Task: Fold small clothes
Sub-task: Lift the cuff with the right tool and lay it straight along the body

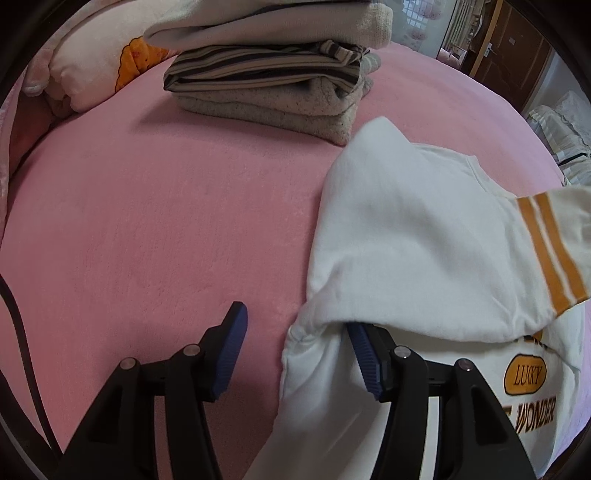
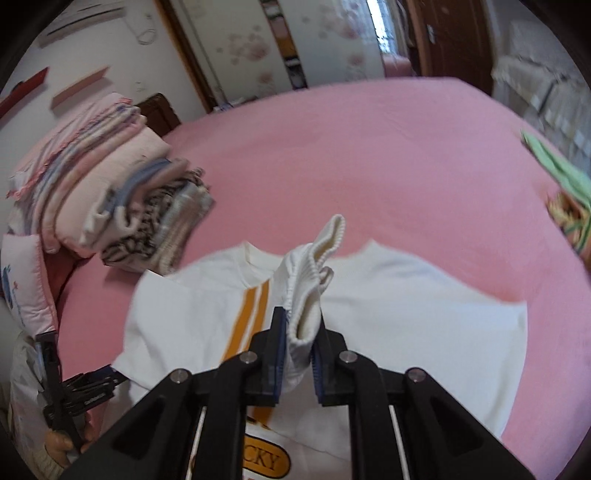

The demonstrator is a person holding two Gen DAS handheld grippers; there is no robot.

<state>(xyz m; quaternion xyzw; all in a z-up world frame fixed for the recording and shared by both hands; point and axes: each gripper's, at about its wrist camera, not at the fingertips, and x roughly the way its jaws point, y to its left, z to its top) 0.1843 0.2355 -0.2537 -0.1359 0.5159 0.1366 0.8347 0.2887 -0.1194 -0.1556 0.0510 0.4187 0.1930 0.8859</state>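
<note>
Floral wallpaper [image 2: 255, 48], wooden door [image 2: 458, 37]

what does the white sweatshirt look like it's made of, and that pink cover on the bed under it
White sweatshirt: looks like thick cotton-type jersey, matte, soft rounded folds, ribbed knit at the cuff held in the right gripper. The fibre itself cannot be told.
Pink cover: probably plush fleece or velour, with a short fuzzy nap and faint sheen.

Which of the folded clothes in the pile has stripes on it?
The brown-and-cream striped garment, sandwiched in the pile. The cream knit above it and the grey fleece underneath are plain.
</note>
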